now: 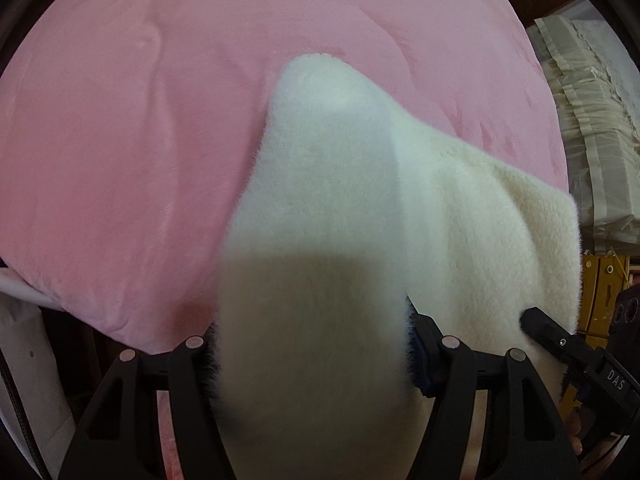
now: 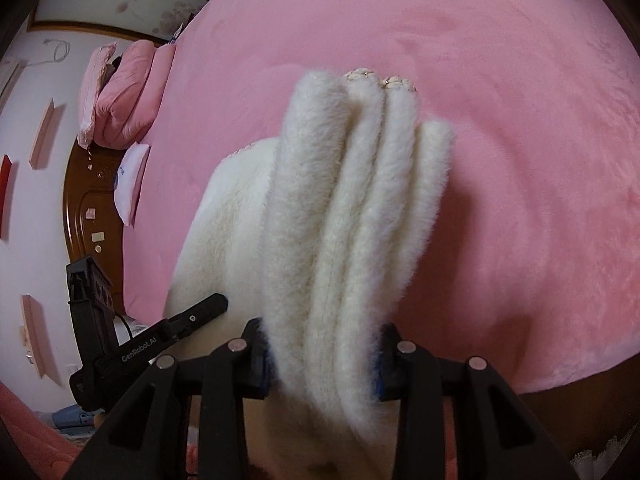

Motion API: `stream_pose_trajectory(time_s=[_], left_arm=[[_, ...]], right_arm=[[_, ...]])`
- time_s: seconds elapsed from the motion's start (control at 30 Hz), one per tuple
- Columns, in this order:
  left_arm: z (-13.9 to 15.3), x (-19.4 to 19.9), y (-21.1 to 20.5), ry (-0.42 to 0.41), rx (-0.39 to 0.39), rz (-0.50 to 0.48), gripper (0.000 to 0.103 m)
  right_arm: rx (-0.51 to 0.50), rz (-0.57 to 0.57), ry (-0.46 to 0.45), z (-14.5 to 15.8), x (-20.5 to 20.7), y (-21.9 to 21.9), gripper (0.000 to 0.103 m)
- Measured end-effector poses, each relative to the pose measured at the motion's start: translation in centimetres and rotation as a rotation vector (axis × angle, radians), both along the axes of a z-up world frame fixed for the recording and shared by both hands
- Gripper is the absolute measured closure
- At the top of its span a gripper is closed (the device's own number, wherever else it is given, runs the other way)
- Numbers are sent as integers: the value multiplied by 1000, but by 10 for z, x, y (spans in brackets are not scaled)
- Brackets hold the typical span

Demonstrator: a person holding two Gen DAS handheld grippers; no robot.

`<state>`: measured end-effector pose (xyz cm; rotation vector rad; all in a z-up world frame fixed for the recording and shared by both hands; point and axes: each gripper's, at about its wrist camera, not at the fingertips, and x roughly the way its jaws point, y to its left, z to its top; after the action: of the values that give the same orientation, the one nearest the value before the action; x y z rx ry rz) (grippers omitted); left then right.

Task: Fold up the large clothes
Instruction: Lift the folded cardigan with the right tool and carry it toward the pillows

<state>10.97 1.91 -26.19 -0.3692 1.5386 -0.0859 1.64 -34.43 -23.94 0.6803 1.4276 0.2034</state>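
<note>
Holding the white fleece garment [image 2: 352, 216] bunched and lifted above the pink bed cover [image 2: 520, 120]: you look mid-fold, carrying stacked layers. Left gripper [image 1: 312, 344] jaws pinch a thick wad; right gripper [image 2: 324, 356] jaws clamp several folds. Next, lower it flat and align edges. Pillows [image 2: 124, 92] and headboard [image 2: 86, 216] sit well clear.

A pink plush bedspread [image 2: 520, 120] fills the frame; at upper left, a wooden headboard [image 2: 86, 208], pink pillows [image 2: 128, 108], white wall [image 2: 36, 248].
</note>
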Motion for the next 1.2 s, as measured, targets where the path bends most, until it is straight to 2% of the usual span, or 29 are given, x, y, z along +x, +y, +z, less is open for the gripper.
stream_pose_trajectory(time_s=[0.13, 0.23, 0.4, 0.6, 0.77, 0.83, 0.97, 1.07, 1.13, 1.2], left_arm=[[2, -30, 64, 3, -44, 15, 38], [4, -26, 112, -19, -52, 17, 39], [12, -9, 210, -87, -44, 34, 39], [21, 53, 346, -215, 115, 24, 39], [31, 118, 441, -306, 255, 44, 39], [45, 144, 480, -354, 315, 57, 39], [74, 187, 528, -458, 425, 75, 39], [80, 217, 559, -527, 462, 86, 39], [68, 242, 581, -565, 455, 92, 39], [44, 260, 603, -574, 437, 100, 39]], right_arm=[[-18, -12, 20, 9, 7, 40, 69], [-33, -23, 24, 15, 17, 85, 69], [-23, 24, -39, 22, 47, 172, 69], [80, 72, -163, -2, 122, 310, 69], [165, 100, -272, -28, 207, 418, 69], [186, 134, -329, -27, 245, 460, 69], [245, 181, -448, -15, 317, 528, 69], [285, 181, -512, -14, 356, 559, 69], [295, 171, -540, -20, 386, 580, 69], [293, 163, -558, -35, 409, 594, 69]])
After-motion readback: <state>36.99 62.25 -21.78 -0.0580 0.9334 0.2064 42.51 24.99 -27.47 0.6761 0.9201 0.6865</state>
